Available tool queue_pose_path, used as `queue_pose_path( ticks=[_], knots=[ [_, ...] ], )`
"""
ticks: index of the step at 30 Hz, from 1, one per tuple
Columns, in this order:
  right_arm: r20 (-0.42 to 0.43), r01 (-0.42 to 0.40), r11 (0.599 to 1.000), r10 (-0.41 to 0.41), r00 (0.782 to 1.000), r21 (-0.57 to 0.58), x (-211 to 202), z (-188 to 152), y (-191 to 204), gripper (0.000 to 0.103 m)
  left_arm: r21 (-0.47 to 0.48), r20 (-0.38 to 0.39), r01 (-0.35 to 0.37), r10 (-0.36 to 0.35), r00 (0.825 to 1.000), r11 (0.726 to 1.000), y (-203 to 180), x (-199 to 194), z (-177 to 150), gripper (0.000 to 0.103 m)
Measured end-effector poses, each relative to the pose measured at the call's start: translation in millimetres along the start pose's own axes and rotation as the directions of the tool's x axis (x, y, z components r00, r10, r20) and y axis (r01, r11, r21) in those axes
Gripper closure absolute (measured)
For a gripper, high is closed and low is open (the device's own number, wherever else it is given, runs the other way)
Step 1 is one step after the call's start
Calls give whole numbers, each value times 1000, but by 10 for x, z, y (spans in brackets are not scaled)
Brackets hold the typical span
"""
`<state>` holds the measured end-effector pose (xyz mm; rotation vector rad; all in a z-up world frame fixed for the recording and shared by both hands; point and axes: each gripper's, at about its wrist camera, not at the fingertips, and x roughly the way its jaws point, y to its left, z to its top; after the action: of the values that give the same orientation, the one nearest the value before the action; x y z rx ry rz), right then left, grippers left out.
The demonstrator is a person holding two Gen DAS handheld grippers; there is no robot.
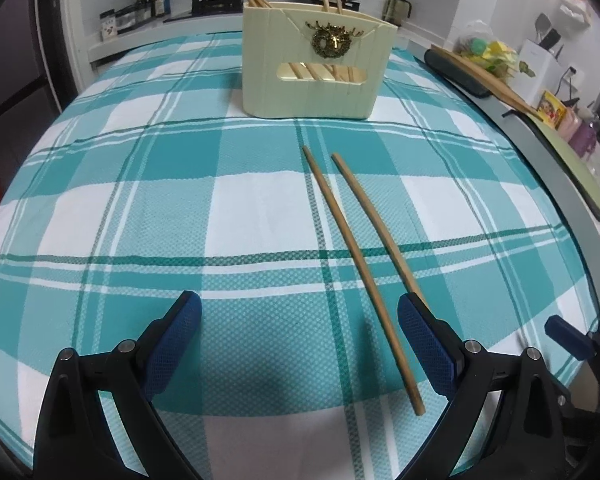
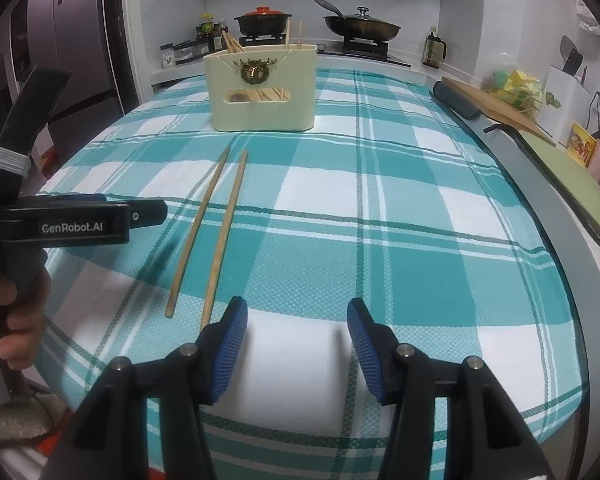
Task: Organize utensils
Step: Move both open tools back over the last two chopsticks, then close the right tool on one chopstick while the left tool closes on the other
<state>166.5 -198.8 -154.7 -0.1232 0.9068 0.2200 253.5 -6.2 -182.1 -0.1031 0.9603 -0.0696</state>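
Note:
Two wooden chopsticks lie side by side on the teal checked cloth, the left chopstick and the right chopstick. Beyond them stands a cream utensil holder with several chopsticks upright in it. My left gripper is open and hovers low over the chopsticks' near ends. The left chopstick runs between its jaws, and the right one passes behind the right finger. My right gripper is open over bare cloth, just right of the chopsticks, with nothing between its fingers.
A stove with a red-lidded pot and a pan stands behind the table. A wooden board and clutter lie along the right counter. The table's rim curves on the right. A hand holds the left gripper's handle.

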Motion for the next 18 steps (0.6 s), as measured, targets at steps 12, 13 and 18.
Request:
queue_pose_path(
  ticks=[12,13,18],
  knots=[
    [-3,71,997,-71,997,-28,30,59,-21,50,39,-25,-39,40,999,998,-98,230,-59,4],
    [-2,76,997,-76,997,-32,30,61,-21,50,43,-26,-41,42,999,998,-106,237,-51,4],
    [1,93,995,-94,996,-41,32,88,-21,50,75,-25,-85,87,996,994,-127,290,-37,3]
  ],
)
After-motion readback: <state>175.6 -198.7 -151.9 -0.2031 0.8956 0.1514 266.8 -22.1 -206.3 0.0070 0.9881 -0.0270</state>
